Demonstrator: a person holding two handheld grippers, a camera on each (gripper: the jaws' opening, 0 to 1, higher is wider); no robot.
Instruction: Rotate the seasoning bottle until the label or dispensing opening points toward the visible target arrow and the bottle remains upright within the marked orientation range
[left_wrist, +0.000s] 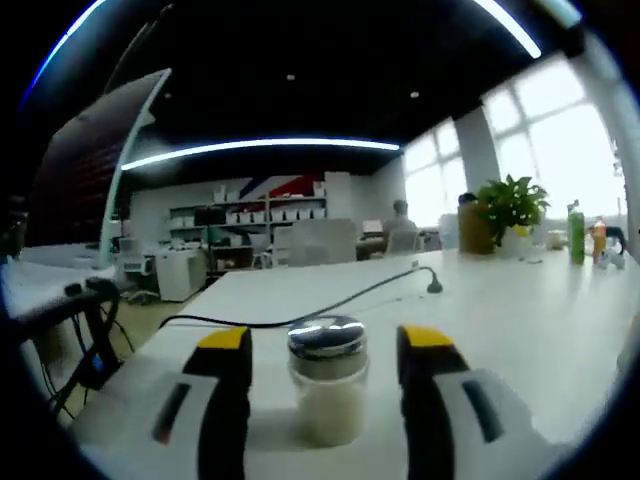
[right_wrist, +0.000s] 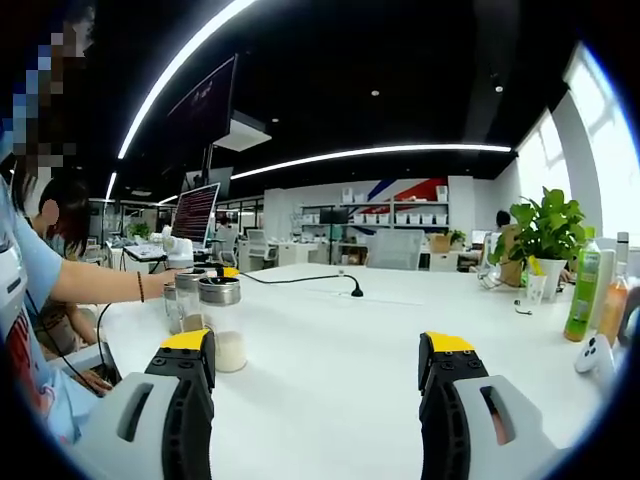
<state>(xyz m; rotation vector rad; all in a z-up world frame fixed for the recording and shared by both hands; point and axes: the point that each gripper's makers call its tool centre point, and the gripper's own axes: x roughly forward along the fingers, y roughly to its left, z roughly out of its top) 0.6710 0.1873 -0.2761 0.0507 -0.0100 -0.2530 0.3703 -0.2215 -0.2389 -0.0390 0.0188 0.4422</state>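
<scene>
The seasoning bottle (left_wrist: 327, 378) stands upright on the white tabletop (left_wrist: 520, 320), a clear glass jar with a shiny metal cap and white granules filling its lower part. In the left gripper view it sits directly between the two yellow-tipped jaws of the left gripper (left_wrist: 327, 345), close to the tabletop's near edge. The jaws are spread: a visible gap remains on each side of the bottle, and neither jaw touches the glass. No label or arrow mark can be made out on the bottle or the surface around it.

In the right gripper view the same bottle (right_wrist: 222, 322) appears toward the left edge of the tabletop (right_wrist: 400, 340), with the left gripper (right_wrist: 200, 283) around it and a person's forearm (right_wrist: 110, 283) reaching to it from the left. The right gripper (right_wrist: 318, 352) is well apart from the bottle, its jaws spread wide with nothing between them, over the bare middle of the tabletop.

A black cable (left_wrist: 330, 303) runs across the tabletop beyond the bottle to a small black plug end (left_wrist: 434, 285). At the far right corner stand a potted plant (left_wrist: 512, 212) in a white pot and a green bottle (left_wrist: 577, 235). Shelving and seated people occupy the far background.
</scene>
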